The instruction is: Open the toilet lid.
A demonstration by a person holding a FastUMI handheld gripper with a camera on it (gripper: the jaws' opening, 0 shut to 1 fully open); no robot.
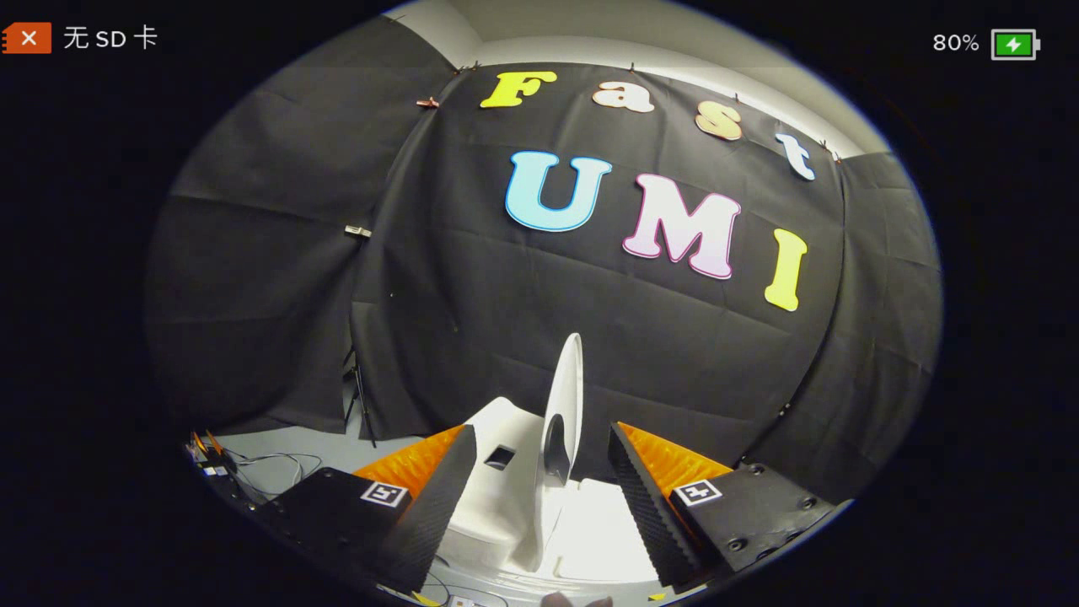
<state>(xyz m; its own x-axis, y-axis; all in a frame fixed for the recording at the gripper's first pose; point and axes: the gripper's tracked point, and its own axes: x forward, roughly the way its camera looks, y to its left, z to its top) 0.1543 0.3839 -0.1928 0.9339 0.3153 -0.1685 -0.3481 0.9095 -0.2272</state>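
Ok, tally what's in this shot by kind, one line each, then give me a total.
Toilet: 1
Toilet lid, raised upright between the fingers: 1
Hand-held gripper, fingers apart, not pressing on the lid: 1
Square markers on the gripper: 2
Clips on the black cloth wall: at least 2
Cable bundle on the floor: 1
Total: 8

The gripper [539, 472] holds its fingers [438, 497] spread wide apart, apparently touching nothing.
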